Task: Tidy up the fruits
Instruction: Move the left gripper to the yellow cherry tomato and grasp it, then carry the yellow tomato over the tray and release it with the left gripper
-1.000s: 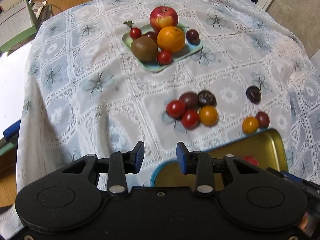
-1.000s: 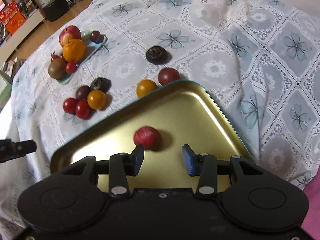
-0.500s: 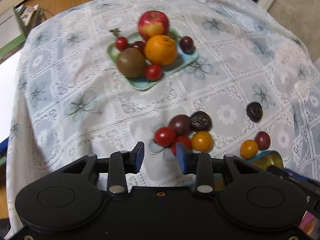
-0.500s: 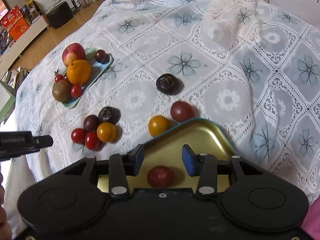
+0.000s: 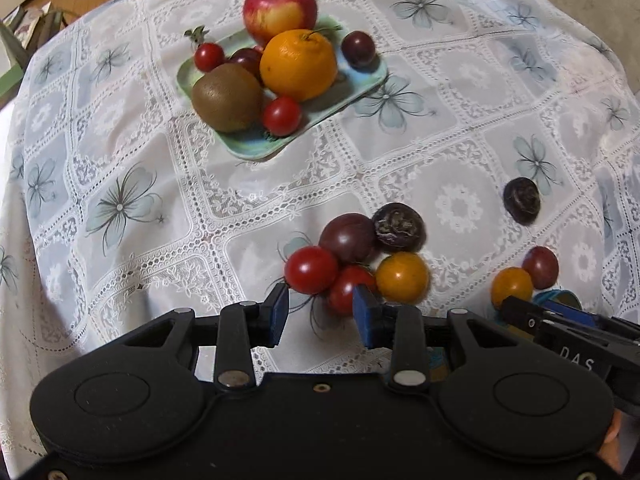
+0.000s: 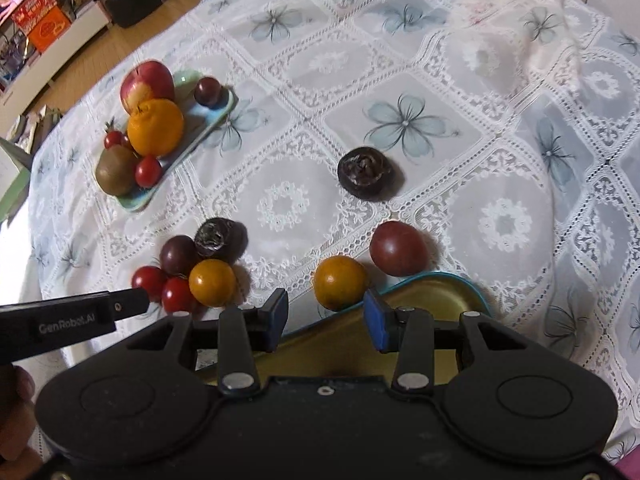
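Gold tray (image 6: 436,300) mostly hidden behind right claw (image 6: 326,316).

Both cameras ride above their own fingers, tilted steeply down at the tablecloth (image 5: 168,184). The left view sits close over the tomato cluster (image 5: 356,260), green tray (image 5: 248,146) farther off. The right view looks from beside it, over the gold tin (image 6: 436,296) — sharing cluster (image 6: 192,268), tray (image 6: 140,200) and cloth (image 6: 400,60).
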The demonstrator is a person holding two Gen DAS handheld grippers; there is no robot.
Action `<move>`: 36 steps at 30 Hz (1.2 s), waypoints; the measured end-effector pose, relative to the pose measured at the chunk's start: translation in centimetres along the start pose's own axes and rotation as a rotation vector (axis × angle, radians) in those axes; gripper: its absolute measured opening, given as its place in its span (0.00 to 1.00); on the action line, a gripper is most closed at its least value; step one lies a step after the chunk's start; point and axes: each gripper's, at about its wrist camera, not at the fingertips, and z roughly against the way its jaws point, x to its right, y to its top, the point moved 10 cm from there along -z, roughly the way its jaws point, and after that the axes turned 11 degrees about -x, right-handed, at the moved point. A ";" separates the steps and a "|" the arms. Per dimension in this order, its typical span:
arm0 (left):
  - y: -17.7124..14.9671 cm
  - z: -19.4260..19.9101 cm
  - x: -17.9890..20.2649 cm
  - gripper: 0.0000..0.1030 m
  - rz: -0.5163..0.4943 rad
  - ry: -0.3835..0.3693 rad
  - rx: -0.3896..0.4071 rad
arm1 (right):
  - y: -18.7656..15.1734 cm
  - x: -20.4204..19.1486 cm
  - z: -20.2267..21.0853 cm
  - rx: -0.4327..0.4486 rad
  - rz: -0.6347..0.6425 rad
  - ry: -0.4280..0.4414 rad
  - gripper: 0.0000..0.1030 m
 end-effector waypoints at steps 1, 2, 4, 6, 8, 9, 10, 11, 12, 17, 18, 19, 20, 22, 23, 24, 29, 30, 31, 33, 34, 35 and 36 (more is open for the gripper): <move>0.1 -0.1 -0.1 0.43 0.006 -0.001 -0.001 | 0.0 0.0 -0.4 -0.010 0.001 -0.003 0.44; 0.1 -0.1 -0.2 0.43 0.008 0.000 -0.001 | 0.0 0.0 -0.8 -0.014 0.003 -0.012 0.45; 0.1 -0.2 -0.1 0.43 0.008 0.002 -0.003 | 0.3 0.0 -0.8 0.015 0.017 -0.057 0.45; 0.1 -0.2 0.0 0.43 0.007 -0.002 -0.006 | 0.6 -0.2 -0.9 0.030 0.046 -0.086 0.44; 0.1 -0.3 0.1 0.43 0.002 -0.003 -0.007 | 0.9 -0.4 -1.2 0.023 0.060 -0.089 0.44; 0.1 -0.3 0.2 0.43 0.000 -0.001 -0.008 | 1.0 -0.6 -1.4 0.015 0.068 -0.089 0.42; 0.1 -0.4 0.2 0.43 -0.002 0.000 -0.009 | 1.1 -0.7 -1.7 0.000 0.075 -0.084 0.42; 0.1 -0.5 0.3 0.43 -0.004 0.001 -0.011 | 1.2 -0.8 -2.0 -0.009 0.082 -0.083 0.45; 0.1 -0.6 0.3 0.43 -0.004 0.002 -0.016 | 1.3 -0.9 -2.2 -0.007 0.087 -0.103 0.46; -0.1 -1.3 0.3 0.43 -0.002 0.001 -0.035 | 1.6 -0.7 -3.3 -0.003 0.139 -0.185 0.45; -0.1 -1.4 0.3 0.43 -0.003 0.003 -0.036 | 1.6 -0.6 -3.3 0.003 0.152 -0.196 0.39; -0.2 -1.4 0.4 0.43 -0.006 0.005 -0.036 | 1.6 -0.7 -3.3 0.009 0.164 -0.206 0.36; -0.2 -1.5 0.5 0.43 -0.009 0.007 -0.036 | 1.6 -0.7 -3.1 0.014 0.180 -0.206 0.36; -0.2 -1.6 0.7 0.43 -0.018 0.007 -0.036 | 1.5 -0.7 -3.0 0.011 0.184 -0.184 0.36; -0.3 -1.6 1.0 0.43 -0.026 0.007 -0.034 | 1.5 -0.5 -2.9 0.008 0.174 -0.164 0.35; -0.3 -1.7 1.2 0.43 -0.035 0.008 -0.033 | 1.5 -0.4 -2.8 0.004 0.157 -0.138 0.35; -0.2 -2.0 2.8 0.43 -0.074 0.000 -0.030 | 1.2 -0.1 -1.2 0.010 0.066 0.008 0.35; -0.2 -2.1 3.2 0.43 -0.081 -0.009 -0.030 | 1.1 0.0 -0.7 0.024 0.060 0.019 0.35; -0.2 -2.2 3.5 0.43 -0.088 -0.017 -0.031 | 1.1 0.0 -0.1 0.039 0.058 0.023 0.35; -0.1 -2.3 4.1 0.43 -0.094 -0.010 -0.025 | 0.8 0.3 1.1 0.070 0.053 0.016 0.35; -0.1 -2.2 4.4 0.43 -0.099 -0.009 -0.015 | 0.6 0.4 1.7 0.086 0.050 0.012 0.35; 0.0 -2.1 4.8 0.43 -0.111 -0.014 -0.005 | 0.5 0.5 2.3 0.100 0.045 0.011 0.35; 0.0 -2.0 5.1 0.44 -0.122 -0.019 0.004 | 0.3 0.8 2.9 0.112 0.041 0.015 0.35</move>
